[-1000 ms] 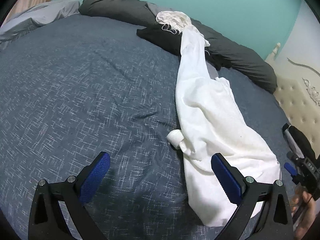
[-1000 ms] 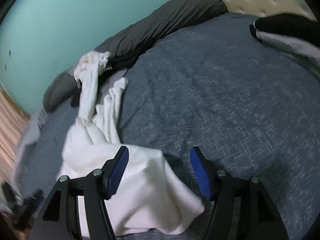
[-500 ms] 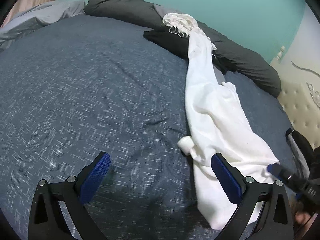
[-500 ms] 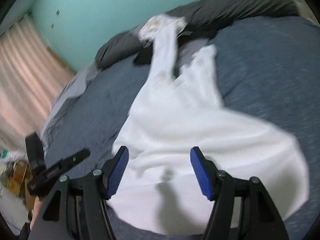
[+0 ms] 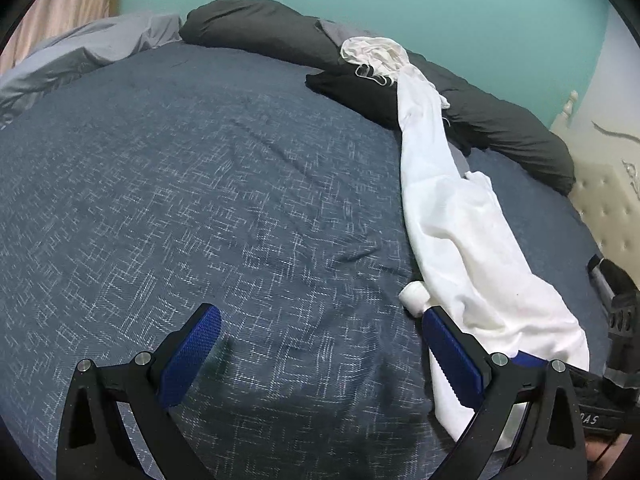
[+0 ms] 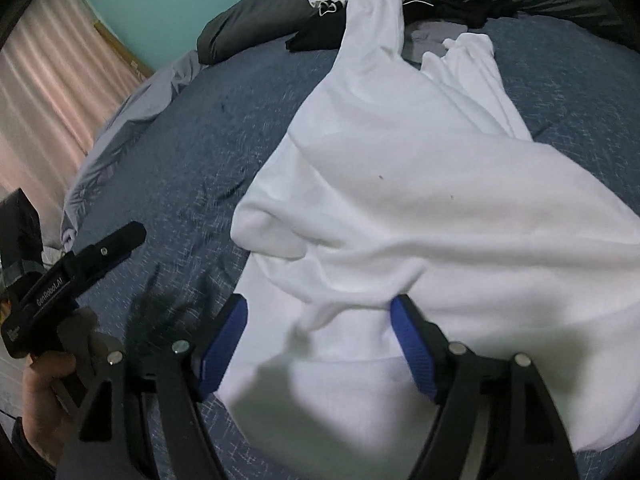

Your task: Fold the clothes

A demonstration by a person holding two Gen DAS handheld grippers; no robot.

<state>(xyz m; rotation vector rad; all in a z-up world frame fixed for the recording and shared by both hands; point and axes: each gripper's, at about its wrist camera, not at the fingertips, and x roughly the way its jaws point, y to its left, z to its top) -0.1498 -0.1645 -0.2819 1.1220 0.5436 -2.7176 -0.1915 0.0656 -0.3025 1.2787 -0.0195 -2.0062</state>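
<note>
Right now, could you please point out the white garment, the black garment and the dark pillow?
white garment [image 6: 420,200]: right wrist view, middle of its body.
black garment [image 5: 360,94]: left wrist view, its top surface.
dark pillow [image 5: 256,26]: left wrist view, its left end.

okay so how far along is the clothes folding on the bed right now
Barely begun. Done: nothing looks folded; the white garment lies stretched and rumpled across the blue bedspread. In hand: the right gripper hovers over its near end, jaws opening, not gripping; the left gripper is open over bare bedspread. Left: spreading it flat, folding it, then the dark clothes.
</note>
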